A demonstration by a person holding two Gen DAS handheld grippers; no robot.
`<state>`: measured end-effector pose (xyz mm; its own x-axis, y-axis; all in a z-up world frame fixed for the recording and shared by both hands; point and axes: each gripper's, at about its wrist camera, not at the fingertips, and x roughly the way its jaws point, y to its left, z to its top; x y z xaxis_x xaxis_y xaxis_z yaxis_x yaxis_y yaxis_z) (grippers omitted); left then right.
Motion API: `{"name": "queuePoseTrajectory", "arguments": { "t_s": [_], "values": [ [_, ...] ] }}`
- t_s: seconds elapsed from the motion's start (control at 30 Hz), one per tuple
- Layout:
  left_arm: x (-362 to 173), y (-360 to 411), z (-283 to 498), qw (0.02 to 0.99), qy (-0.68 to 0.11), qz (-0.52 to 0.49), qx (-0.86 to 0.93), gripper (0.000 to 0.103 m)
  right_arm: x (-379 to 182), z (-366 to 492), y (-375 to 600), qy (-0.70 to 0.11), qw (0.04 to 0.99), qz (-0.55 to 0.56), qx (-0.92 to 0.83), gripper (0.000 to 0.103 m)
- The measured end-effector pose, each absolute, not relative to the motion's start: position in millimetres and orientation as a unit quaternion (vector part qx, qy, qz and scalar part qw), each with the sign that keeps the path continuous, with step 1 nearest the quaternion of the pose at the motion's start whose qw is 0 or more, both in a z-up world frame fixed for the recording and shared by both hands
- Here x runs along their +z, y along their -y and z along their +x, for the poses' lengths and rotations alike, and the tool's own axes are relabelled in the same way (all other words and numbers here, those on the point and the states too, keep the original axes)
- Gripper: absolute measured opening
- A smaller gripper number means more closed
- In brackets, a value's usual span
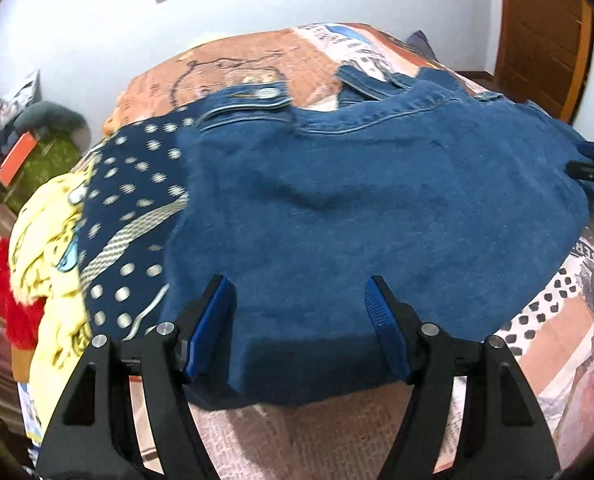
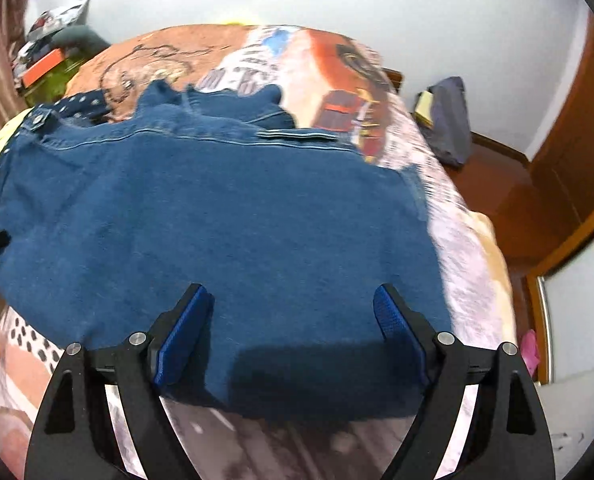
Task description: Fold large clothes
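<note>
A blue denim jacket (image 1: 357, 208) lies spread flat, back up, on the bed; it also fills the right wrist view (image 2: 225, 220). Its collar and a buttoned cuff (image 1: 257, 98) are at the far side. My left gripper (image 1: 299, 292) is open, its blue-padded fingers (image 1: 213, 320) spread over the jacket's near hem on the left. My right gripper (image 2: 293, 300) is open over the near hem on the right, holding nothing. The right gripper's tip shows at the right edge of the left wrist view (image 1: 593, 168).
The bed has a patterned orange and pink cover (image 1: 233, 64). A navy dotted cloth (image 1: 137, 200) and yellow and red clothes (image 1: 49, 248) lie left of the jacket. A dark garment (image 2: 449, 120) sits on a bedside stand. A wooden door (image 2: 577, 140) is at the right.
</note>
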<state>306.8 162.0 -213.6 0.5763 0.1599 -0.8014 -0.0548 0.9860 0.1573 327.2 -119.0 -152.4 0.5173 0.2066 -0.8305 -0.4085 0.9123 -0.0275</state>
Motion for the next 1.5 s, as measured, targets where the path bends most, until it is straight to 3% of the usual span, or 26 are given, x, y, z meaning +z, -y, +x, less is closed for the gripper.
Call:
{"name": "queuePoseTrajectory", "arguments": {
  "t_s": [0.3,0.37,0.63,1.0,1.17,1.5],
  "values": [
    [-210.3,-186.2,288.0,0.885,-0.456,0.016,0.093,0.074,-148.1,313.2,125.0,-0.441,0.871,-0.144,0.16,0.083],
    [-208.6,-195.1,281.2,0.885,-0.453,0.003,0.109,0.079,-148.6,311.6,130.6,-0.439,0.874,-0.156,0.139,0.083],
    [-206.4,-234.7,248.6,0.872,-0.457,-0.069,0.161,0.081,-147.4,316.9,186.1,-0.485,0.865,-0.016,0.131,0.083],
    [-180.3,-256.6,211.0,0.867,-0.412,-0.241,0.139,0.081,-98.6,296.0,167.4,-0.438,0.887,-0.018,0.147,0.083],
    [-213.5,-241.6,227.1,0.833,-0.431,-0.341,0.066,0.081,-93.8,297.6,132.5,-0.429,0.883,-0.005,0.192,0.083],
    [-278.0,-245.6,269.7,0.773,-0.42,-0.476,0.004,0.076,-152.9,307.7,76.4,-0.506,0.829,-0.003,0.237,0.083]
  ]
}}
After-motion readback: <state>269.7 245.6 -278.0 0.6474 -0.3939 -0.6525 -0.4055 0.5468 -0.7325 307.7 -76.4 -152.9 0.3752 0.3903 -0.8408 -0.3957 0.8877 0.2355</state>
